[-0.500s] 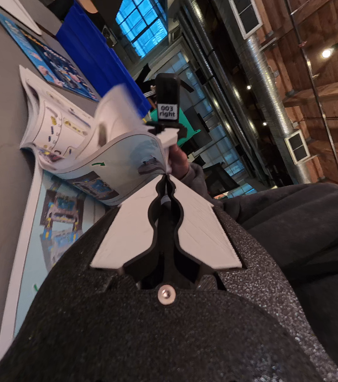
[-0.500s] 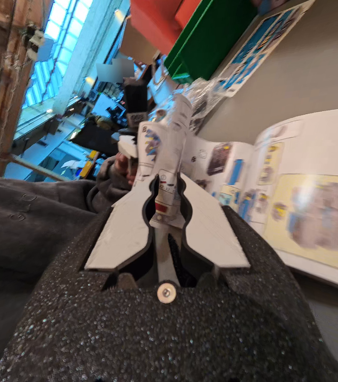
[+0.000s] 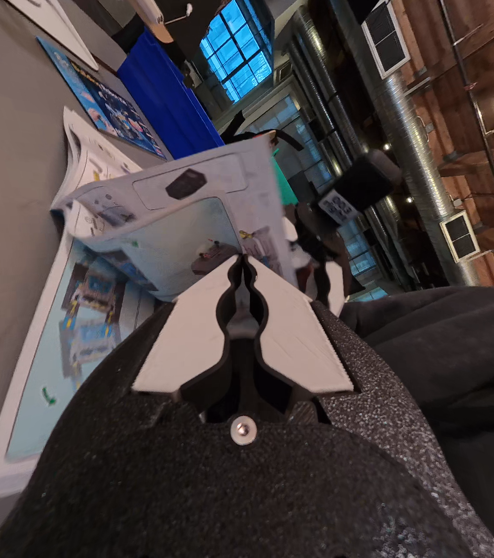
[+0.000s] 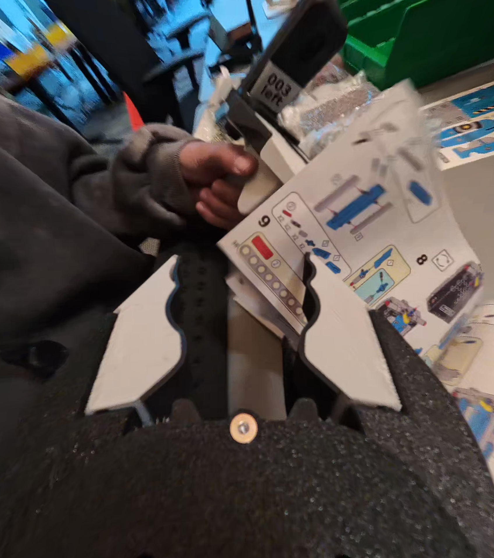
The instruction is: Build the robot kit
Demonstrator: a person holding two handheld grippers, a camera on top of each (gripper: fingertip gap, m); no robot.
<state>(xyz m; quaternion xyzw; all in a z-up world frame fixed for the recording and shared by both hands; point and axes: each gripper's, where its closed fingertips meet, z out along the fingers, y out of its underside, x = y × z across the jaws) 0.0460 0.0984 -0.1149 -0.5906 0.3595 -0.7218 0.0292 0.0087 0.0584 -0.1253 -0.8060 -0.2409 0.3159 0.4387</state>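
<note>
An open instruction booklet (image 3: 88, 326) lies on the grey table (image 3: 4, 211). One page (image 3: 197, 217) is lifted and curls up from it. My left gripper (image 3: 242, 256) is shut, its tips pinching that page at its edge. In the right wrist view the same page (image 4: 360, 241) stands up, and the left gripper (image 4: 269, 136), held by a hand (image 4: 218, 175), grips its far corner. My right gripper (image 4: 241, 259) is open. The page's near corner lies against the inner side of its right finger (image 4: 339, 332) without being clamped.
A blue bin (image 3: 164, 99) and a blue printed sheet (image 3: 110, 105) lie beyond the booklet. A green bin (image 4: 435, 39), clear bags of parts (image 4: 330, 111) and a blue sticker sheet (image 4: 481, 120) sit at the far table side. A person's dark sleeve (image 4: 58, 211) fills the left.
My right gripper has opened and let go of the page it was clamping. The page has swung up and flattened out, still pinched by my left gripper.
</note>
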